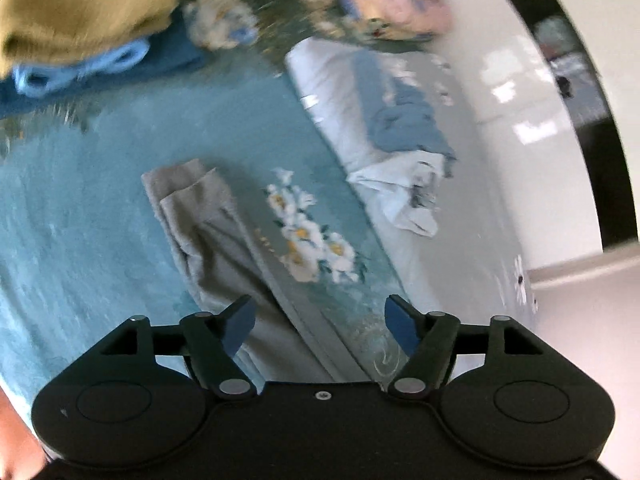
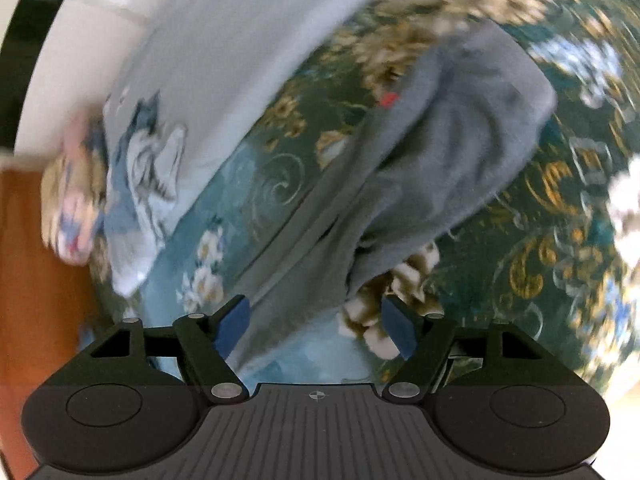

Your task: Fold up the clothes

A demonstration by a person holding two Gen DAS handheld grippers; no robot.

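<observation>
A teal flowered blanket point(image 1: 100, 184) fills the left wrist view, and on it lies a grey garment point(image 1: 208, 232), partly folded, running down under the left gripper point(image 1: 320, 322), whose jaws stand wide apart with nothing in them. Beside it sits a pale sheet point(image 1: 340, 92) carrying a crumpled blue and white heap point(image 1: 412, 160). The right gripper point(image 2: 316, 320) hangs over that same grey garment, jaws apart and empty too, and a mustard cloth point(image 1: 80, 4) sits far off on blue ones.
</observation>
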